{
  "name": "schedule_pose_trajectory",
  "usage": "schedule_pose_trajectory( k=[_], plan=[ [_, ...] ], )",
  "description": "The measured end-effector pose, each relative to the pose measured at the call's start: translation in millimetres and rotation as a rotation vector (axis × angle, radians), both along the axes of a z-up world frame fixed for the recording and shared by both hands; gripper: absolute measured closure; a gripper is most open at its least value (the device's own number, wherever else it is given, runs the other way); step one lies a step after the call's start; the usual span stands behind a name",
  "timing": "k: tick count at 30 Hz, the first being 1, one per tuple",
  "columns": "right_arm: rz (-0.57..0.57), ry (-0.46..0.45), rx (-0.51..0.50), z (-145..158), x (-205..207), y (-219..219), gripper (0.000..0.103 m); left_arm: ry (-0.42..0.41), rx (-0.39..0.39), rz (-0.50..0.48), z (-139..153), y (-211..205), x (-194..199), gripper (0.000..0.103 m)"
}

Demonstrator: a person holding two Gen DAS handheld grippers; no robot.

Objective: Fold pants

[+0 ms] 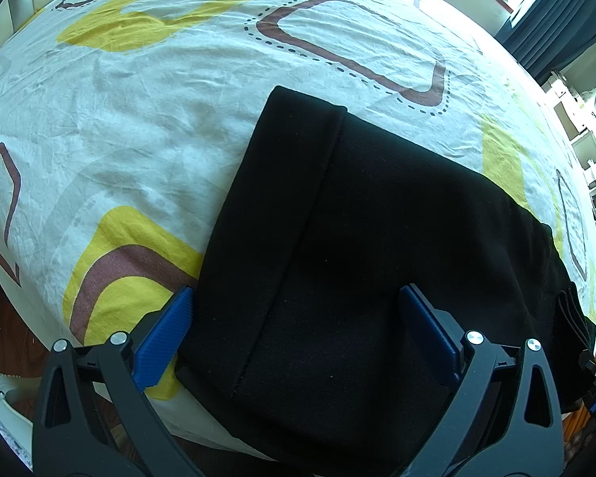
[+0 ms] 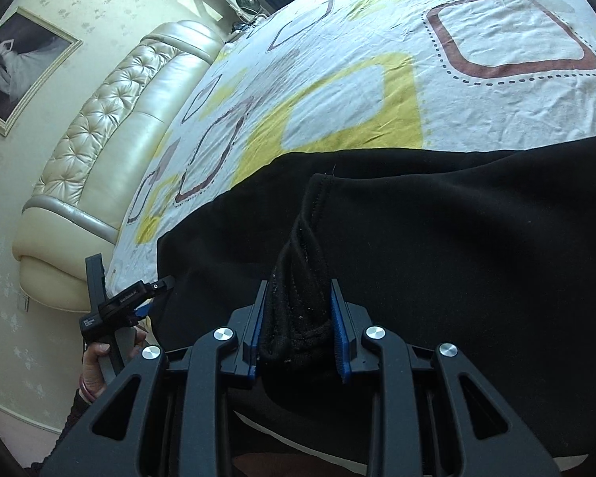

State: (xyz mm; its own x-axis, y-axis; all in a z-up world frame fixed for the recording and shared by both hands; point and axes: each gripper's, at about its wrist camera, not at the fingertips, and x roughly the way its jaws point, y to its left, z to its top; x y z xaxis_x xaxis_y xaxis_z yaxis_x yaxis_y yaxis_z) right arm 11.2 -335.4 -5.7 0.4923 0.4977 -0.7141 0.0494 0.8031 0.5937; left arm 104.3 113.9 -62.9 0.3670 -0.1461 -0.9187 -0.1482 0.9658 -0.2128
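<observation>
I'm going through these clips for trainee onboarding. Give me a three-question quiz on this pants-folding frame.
1. True or false: the right claw is shut on a bunched part of the pants.
2. How does the left claw stand? A) shut on cloth B) open, a finger at each side of the pants C) out of view
3. Fill in: the pants lie on a patterned ____.

Key: 1 true; 2 B; 3 bedsheet. The right wrist view shows black cloth gathered between the blue pads; the left wrist view shows wide-apart fingers.
</observation>
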Motion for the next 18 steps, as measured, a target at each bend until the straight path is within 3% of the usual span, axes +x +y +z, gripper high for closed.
schedule_pose_trajectory(
  k=[18],
  plan=[
    [0.052, 0.025, -0.223, -5.9, 3.0, 34.2, 0.071, 0.000, 0.002, 0.001, 0.1, 0.1, -0.1, 0.002]
  ],
)
